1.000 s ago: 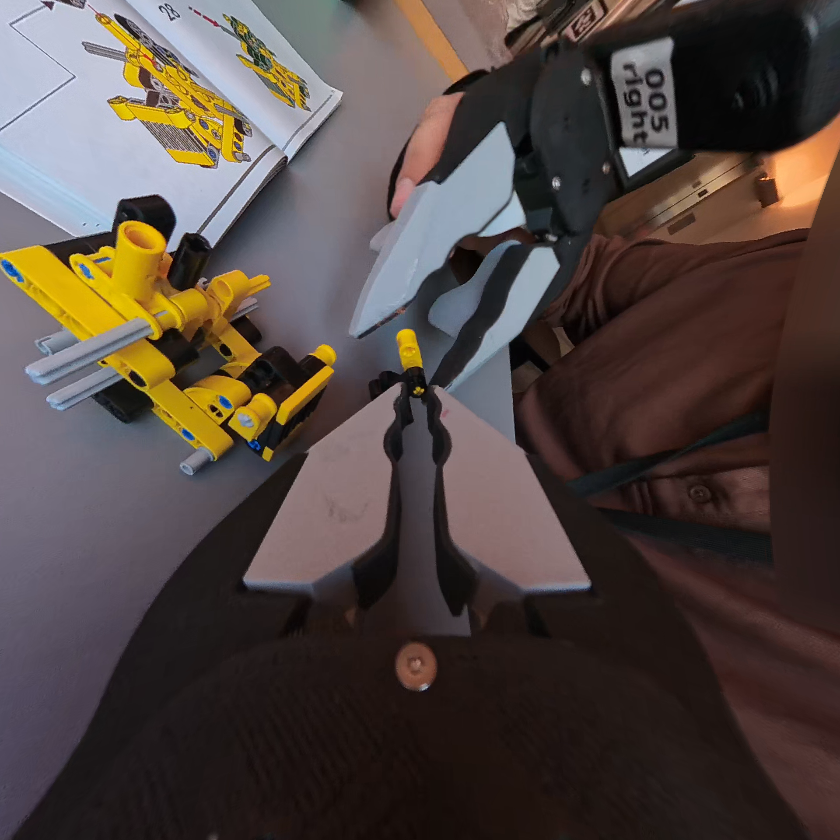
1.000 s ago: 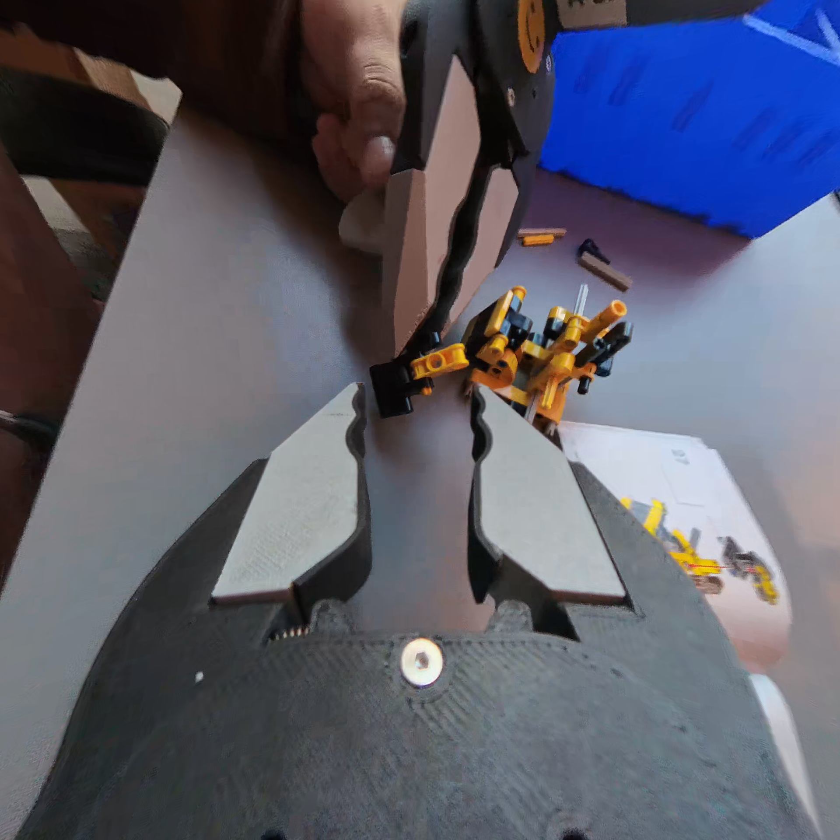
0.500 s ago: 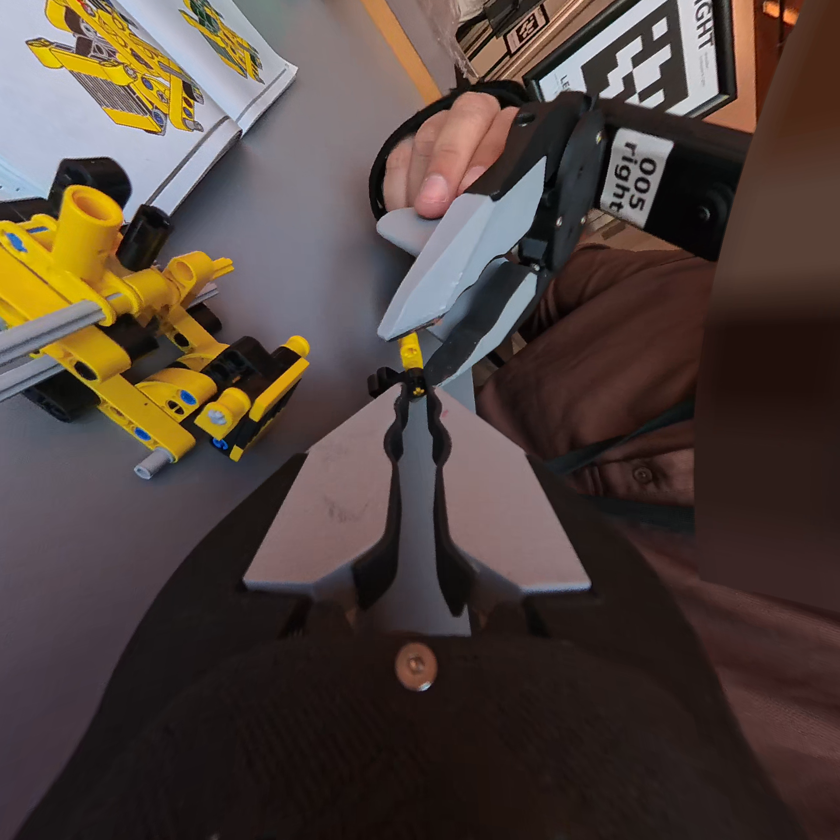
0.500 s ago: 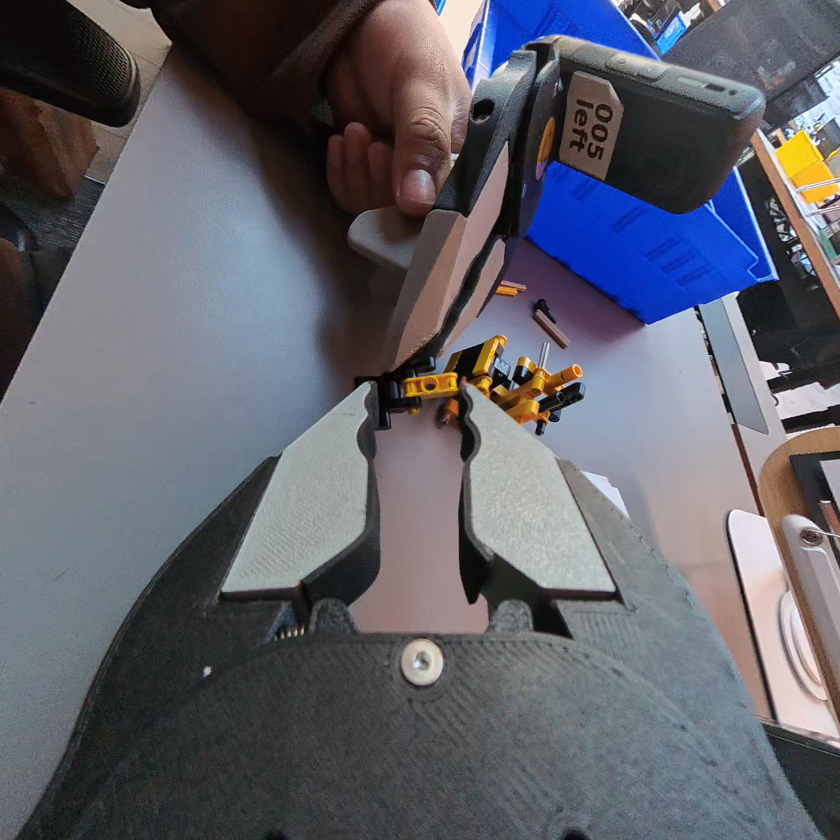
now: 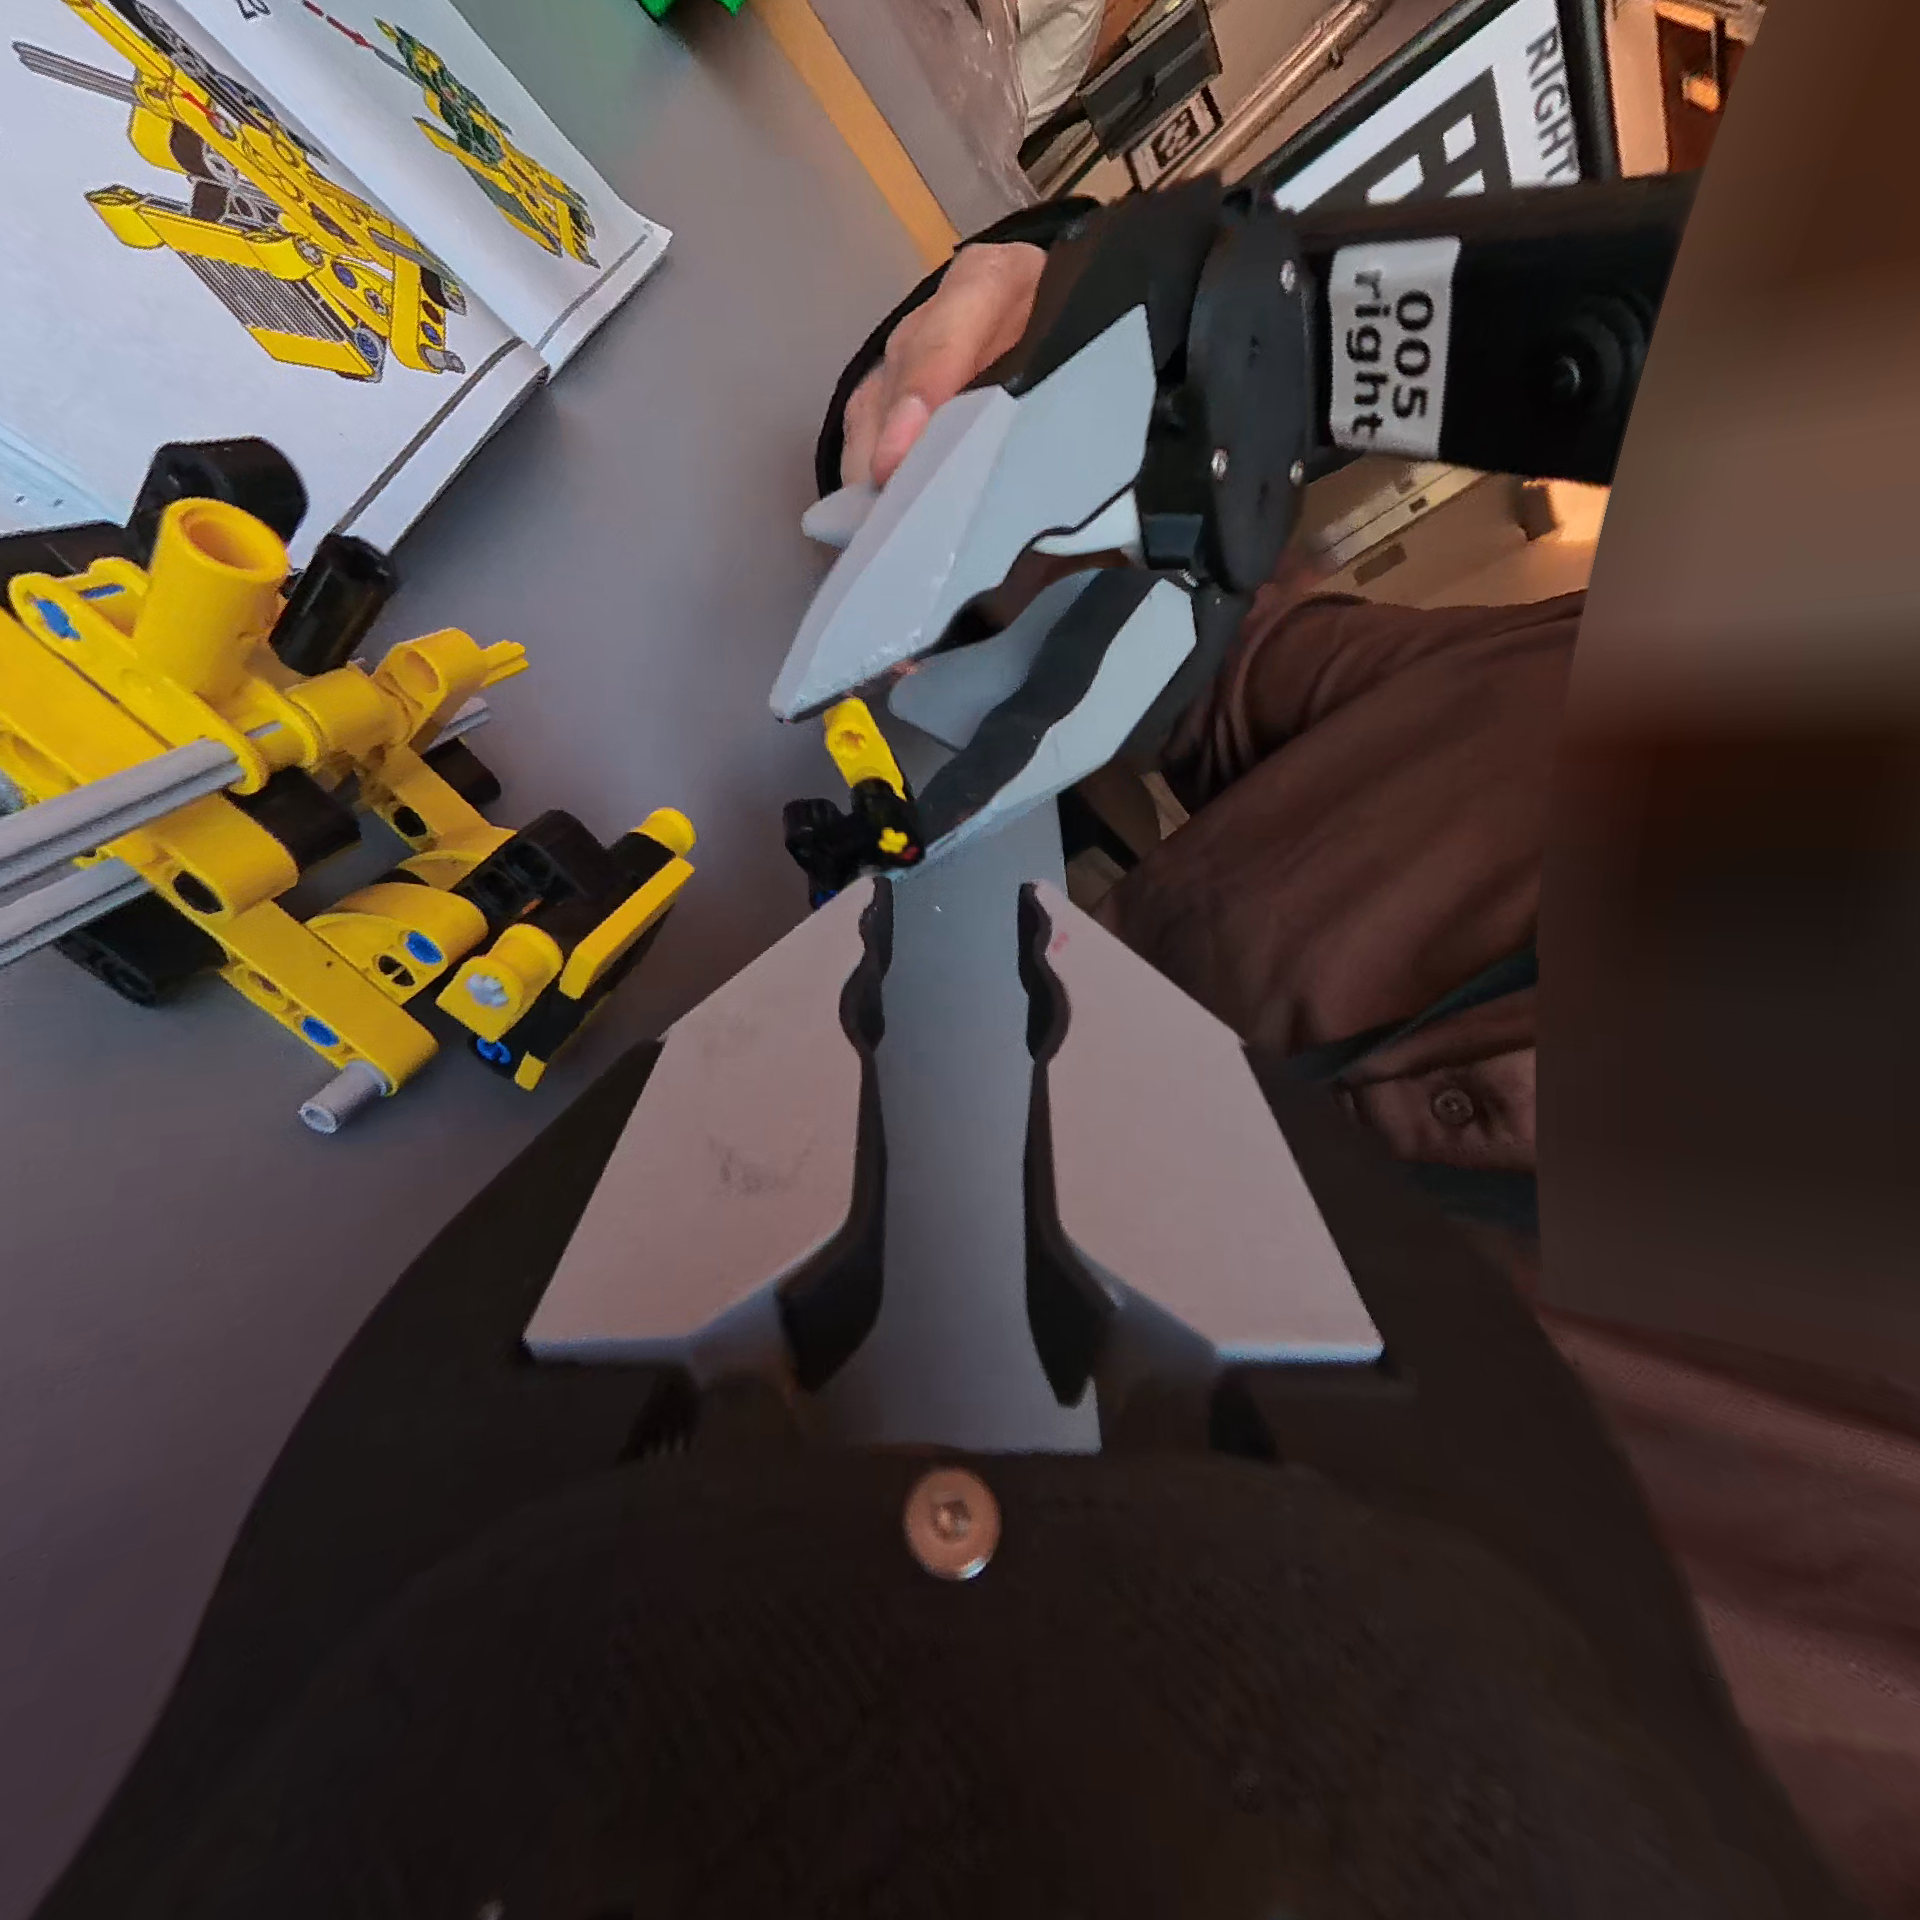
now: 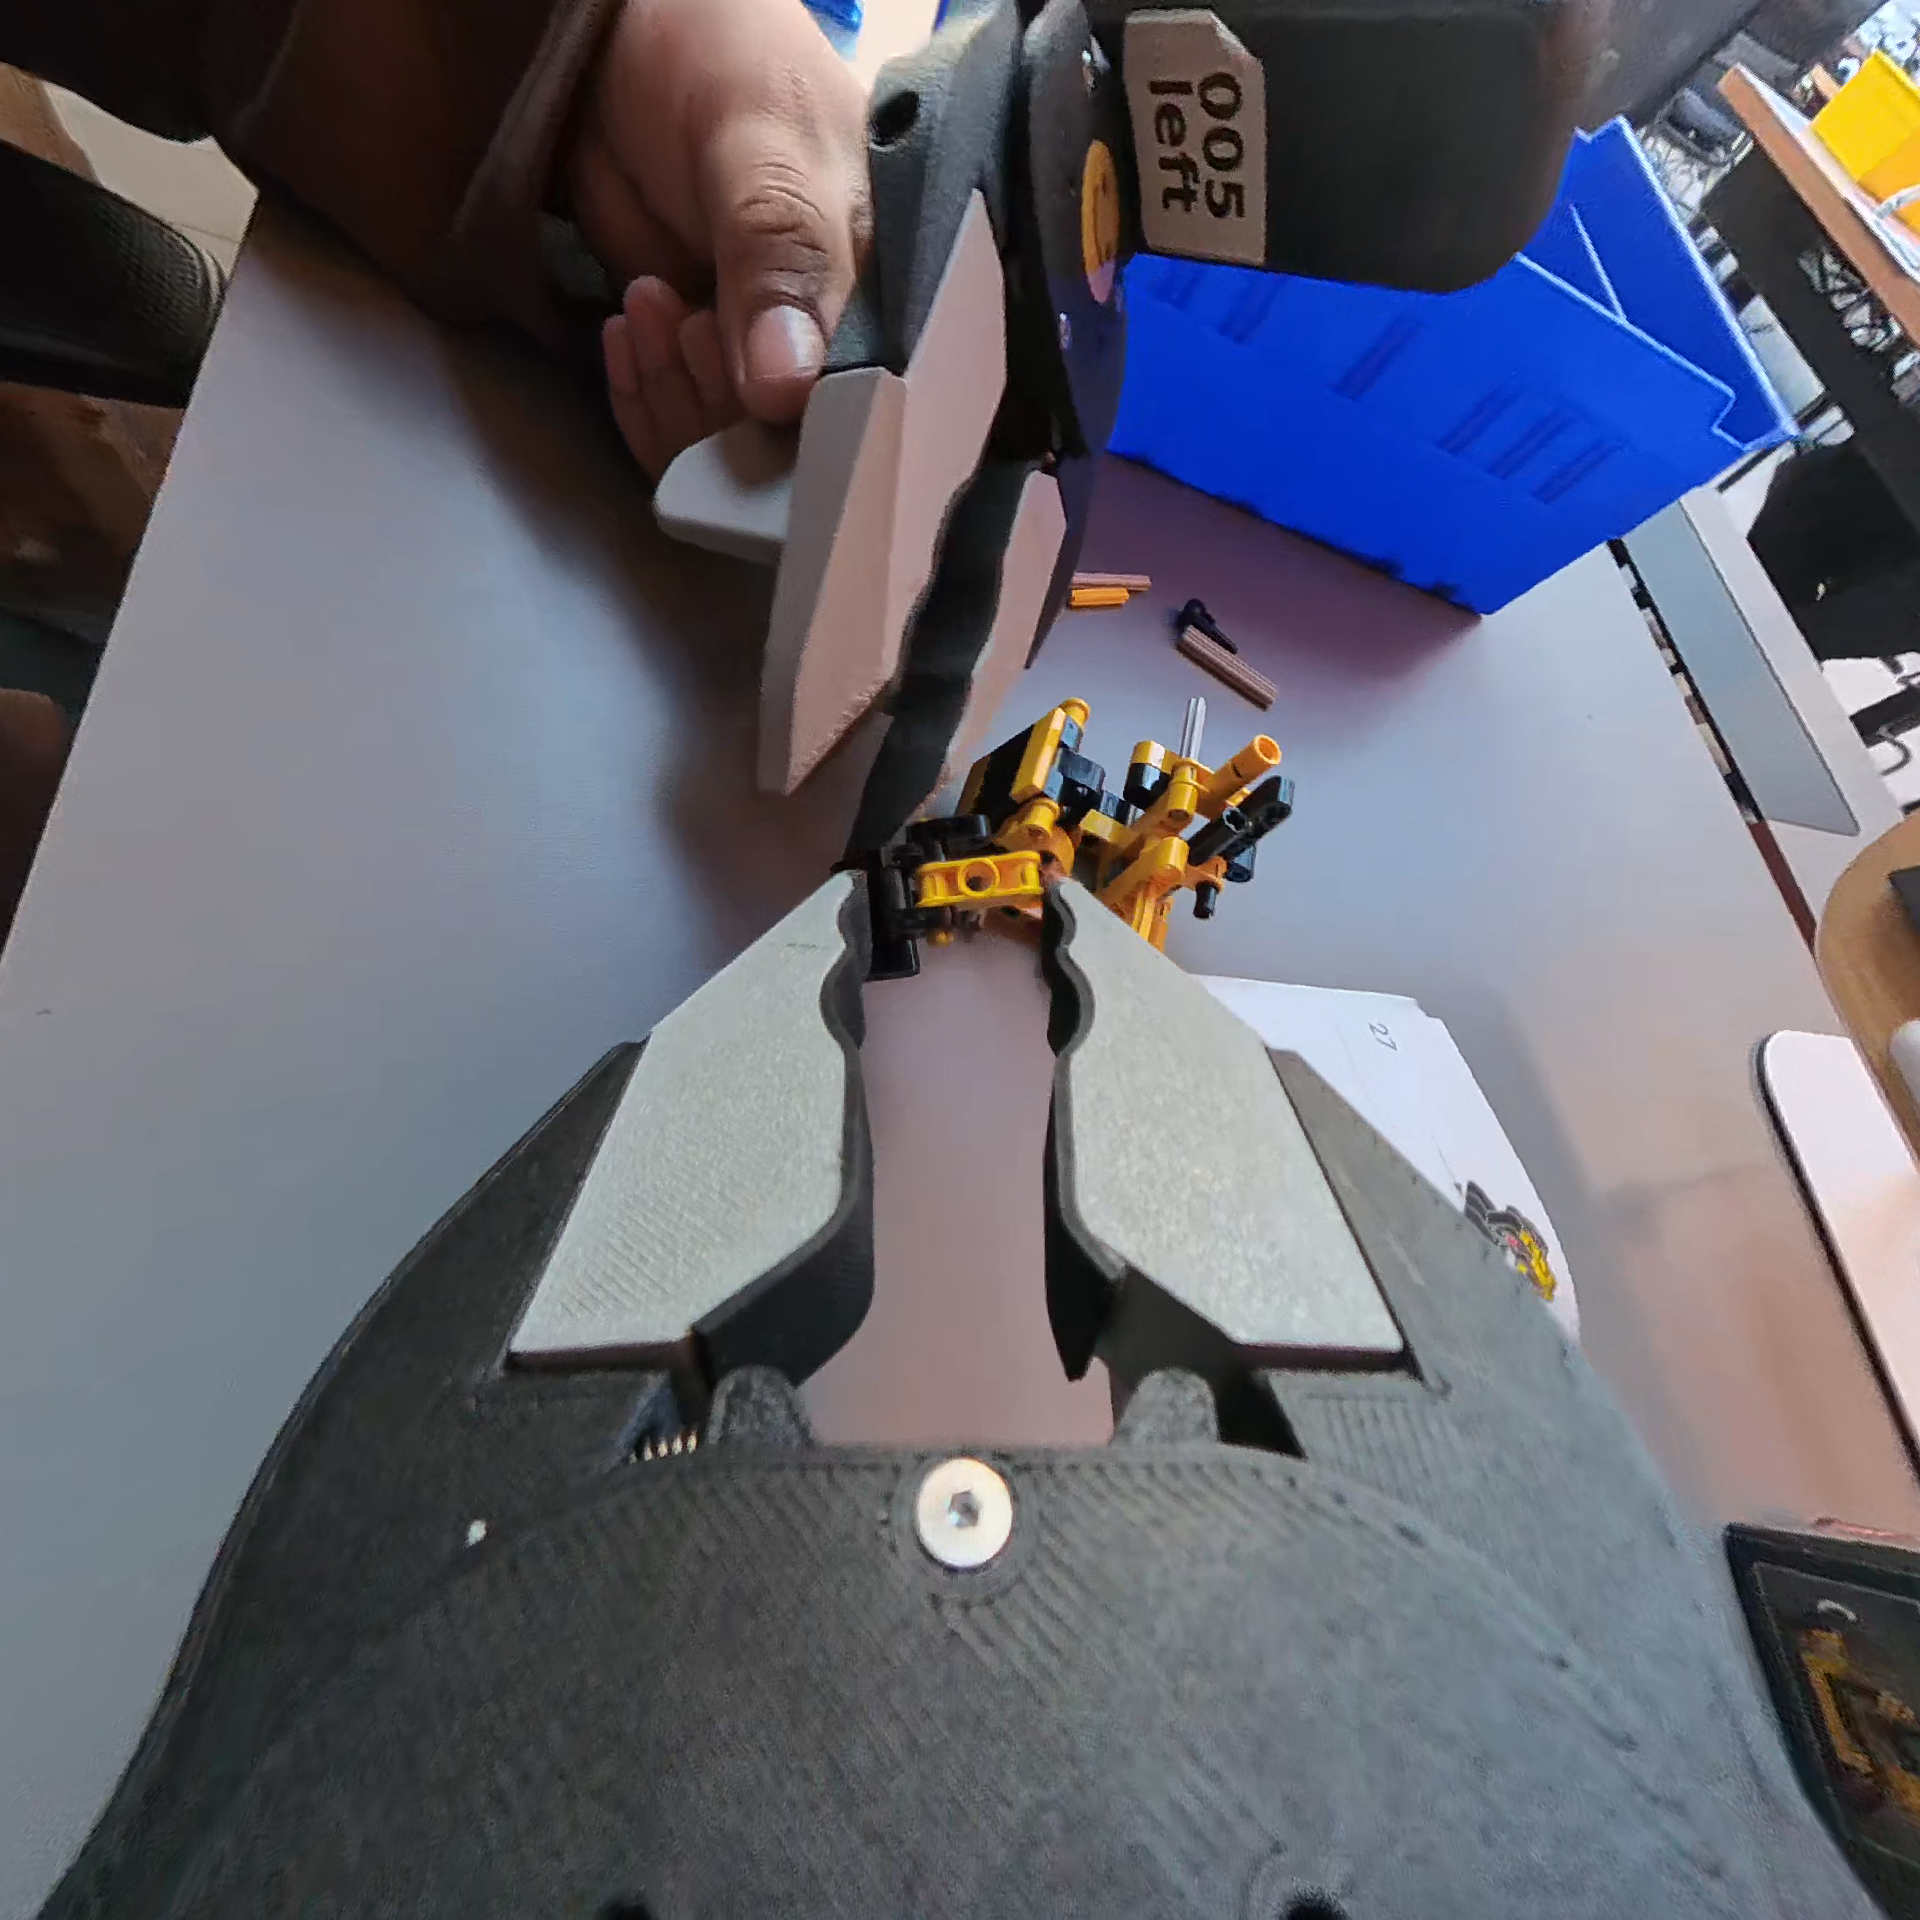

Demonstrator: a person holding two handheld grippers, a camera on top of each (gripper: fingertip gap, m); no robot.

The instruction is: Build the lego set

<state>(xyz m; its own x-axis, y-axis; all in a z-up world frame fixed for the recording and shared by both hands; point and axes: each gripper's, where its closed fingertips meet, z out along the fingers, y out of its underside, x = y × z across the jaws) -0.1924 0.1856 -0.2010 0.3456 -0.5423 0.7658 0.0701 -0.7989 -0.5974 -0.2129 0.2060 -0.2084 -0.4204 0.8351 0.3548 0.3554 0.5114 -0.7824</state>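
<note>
Risk: left gripper [image 5: 951, 899] stands spread, right gripper [image 6: 951, 914] seems to pinch small piece [image 6: 971, 881]; it may slip.

We find lettering and digits on a white label [image 5: 1387, 348] on the right claw [image 6: 951, 888], and on a grey tag [image 6: 1195, 145] on the left claw [image 5: 953, 899]. There are large letters on a black-and-white sign [image 5: 1496, 125] and a page number on the instruction booklet [image 6: 1382, 1039] on the worktop [image 5: 623, 520].

From my left gripper's [image 5: 951, 899] view, the lego model [image 5: 281, 800] sits on the table [image 5: 644, 520] to the left, the instruction booklet [image 5: 260, 229] behind it. The small piece [image 5: 862, 800] lies just ahead of my fingertips, right gripper [image 5: 883, 758] beyond.
</note>
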